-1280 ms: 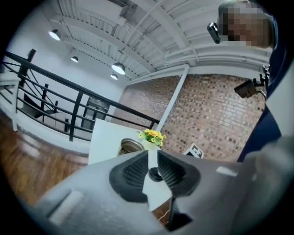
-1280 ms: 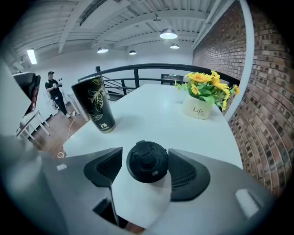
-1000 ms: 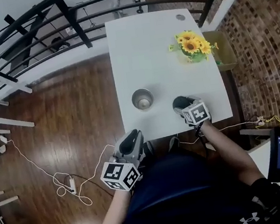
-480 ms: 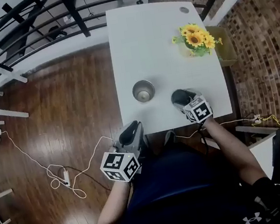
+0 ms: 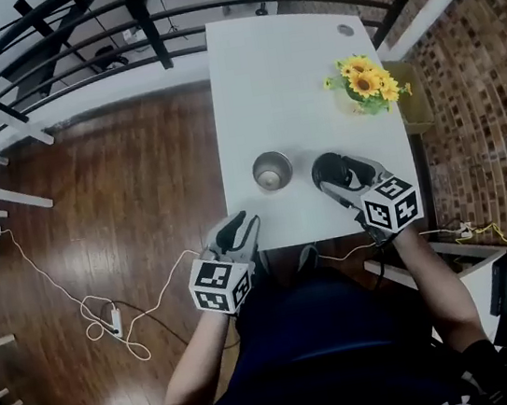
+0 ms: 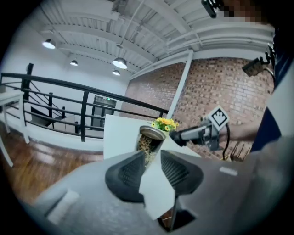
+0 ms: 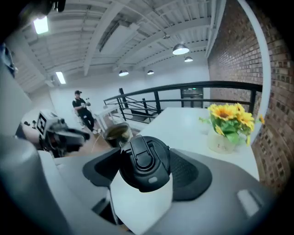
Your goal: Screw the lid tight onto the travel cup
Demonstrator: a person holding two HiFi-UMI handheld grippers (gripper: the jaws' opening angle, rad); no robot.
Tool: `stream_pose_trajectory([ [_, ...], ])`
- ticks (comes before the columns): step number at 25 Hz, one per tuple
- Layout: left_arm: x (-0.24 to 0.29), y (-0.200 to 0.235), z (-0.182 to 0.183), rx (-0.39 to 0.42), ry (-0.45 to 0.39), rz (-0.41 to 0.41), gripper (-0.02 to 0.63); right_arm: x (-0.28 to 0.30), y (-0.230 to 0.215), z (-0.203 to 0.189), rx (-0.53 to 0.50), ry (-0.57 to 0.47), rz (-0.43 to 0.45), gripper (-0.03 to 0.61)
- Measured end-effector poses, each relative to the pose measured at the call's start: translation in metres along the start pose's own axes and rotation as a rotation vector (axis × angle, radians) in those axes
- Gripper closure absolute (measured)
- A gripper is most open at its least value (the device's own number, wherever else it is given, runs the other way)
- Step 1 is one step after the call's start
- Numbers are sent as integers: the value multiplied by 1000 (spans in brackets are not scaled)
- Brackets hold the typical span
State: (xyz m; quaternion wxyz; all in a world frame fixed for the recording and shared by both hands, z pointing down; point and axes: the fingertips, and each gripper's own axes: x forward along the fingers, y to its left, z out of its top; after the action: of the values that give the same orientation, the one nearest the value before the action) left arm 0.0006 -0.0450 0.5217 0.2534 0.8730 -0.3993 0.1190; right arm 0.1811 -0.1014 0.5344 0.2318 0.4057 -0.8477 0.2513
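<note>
An open metal travel cup [image 5: 272, 169] stands upright on the white table [image 5: 290, 69], near its front edge. To its right my right gripper [image 5: 336, 175] is shut on the black lid [image 5: 329, 169], low over the table and apart from the cup. In the right gripper view the lid [image 7: 146, 160] sits between the pads, top facing the camera, with the cup [image 7: 117, 133] beyond on the left. My left gripper [image 5: 237, 237] hangs off the table's front edge, below and left of the cup. Its jaws are opening, nothing between them; its view shows the cup [image 6: 149, 140] ahead through the narrow gap.
A vase of sunflowers [image 5: 368, 85] stands at the table's right side, with a tan bin [image 5: 412, 93] beside the brick wall. A black railing [image 5: 116, 38] runs behind the table. A white cable [image 5: 110, 313] lies on the wooden floor at left.
The left gripper has risen a little toward the table edge and its jaws have parted slightly. The right gripper, still holding the lid, has edged a bit closer to the cup.
</note>
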Motion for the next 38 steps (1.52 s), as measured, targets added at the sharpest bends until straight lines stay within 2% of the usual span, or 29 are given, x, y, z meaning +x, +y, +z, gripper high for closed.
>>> stream_pose_trajectory([
  [3, 24, 8, -8, 179, 58, -9, 380, -1, 36, 62, -102, -52, 92, 238],
  [5, 47, 11, -9, 292, 81, -26, 300, 11, 61, 87, -190, -50, 147, 238],
  [7, 69, 14, -6, 350, 82, -32, 254, 28, 85, 98, -258, -23, 203, 238],
  [10, 100, 18, -4, 366, 64, -41, 193, 58, 103, 83, -391, 89, 250, 238],
  [13, 117, 11, -6, 392, 65, -78, 181, 76, 103, 61, -503, 193, 257, 238],
  [18, 125, 7, -3, 462, 64, -88, 207, 76, 103, 60, -601, 235, 351, 238],
  [20, 126, 5, -3, 457, 59, -101, 207, 75, 102, 58, -608, 263, 403, 238],
  [23, 125, 1, -4, 462, 55, -122, 212, 73, 99, 49, -620, 364, 475, 238],
  [26, 126, 0, -5, 470, 50, -126, 212, 75, 100, 48, -624, 447, 502, 238],
  [28, 126, 2, -4, 455, 44, -118, 213, 77, 100, 49, -611, 450, 462, 238],
  [30, 126, 2, -5, 437, 35, -108, 214, 79, 100, 50, -547, 380, 364, 236],
  [35, 125, 4, -7, 422, 13, -101, 215, 75, 94, 57, -193, 8, 36, 238],
  [37, 126, 6, -8, 418, 12, -103, 215, 74, 92, 59, -132, -97, -36, 238],
  [38, 125, 6, -9, 417, 15, -105, 215, 73, 92, 61, -122, -138, -35, 239],
])
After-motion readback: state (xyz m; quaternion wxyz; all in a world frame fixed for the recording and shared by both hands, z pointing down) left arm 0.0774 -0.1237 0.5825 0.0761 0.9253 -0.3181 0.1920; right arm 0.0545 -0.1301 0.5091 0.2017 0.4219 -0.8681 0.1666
